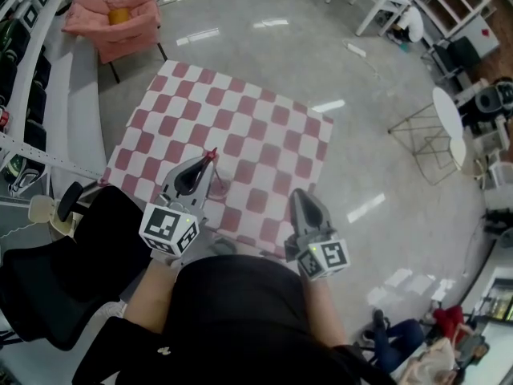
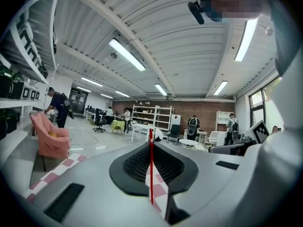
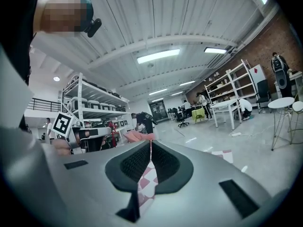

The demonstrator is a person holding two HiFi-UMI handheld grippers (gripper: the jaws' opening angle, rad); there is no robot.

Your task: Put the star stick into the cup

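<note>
A thin red star stick stands upright between the jaws of my left gripper, which is shut on it. In the head view its red tip pokes out past the left gripper over the red-and-white checked mat. Just right of those jaws something small, clear and cup-like sits on the mat. I cannot make out its rim clearly. My right gripper hovers over the mat's near right edge. Its jaws meet, with nothing between them.
A pink armchair stands beyond the mat's far left corner. Shelving runs along the left, and a black chair is at my near left. A wire-frame seat and a white round table stand to the right. People stand far off in the hall.
</note>
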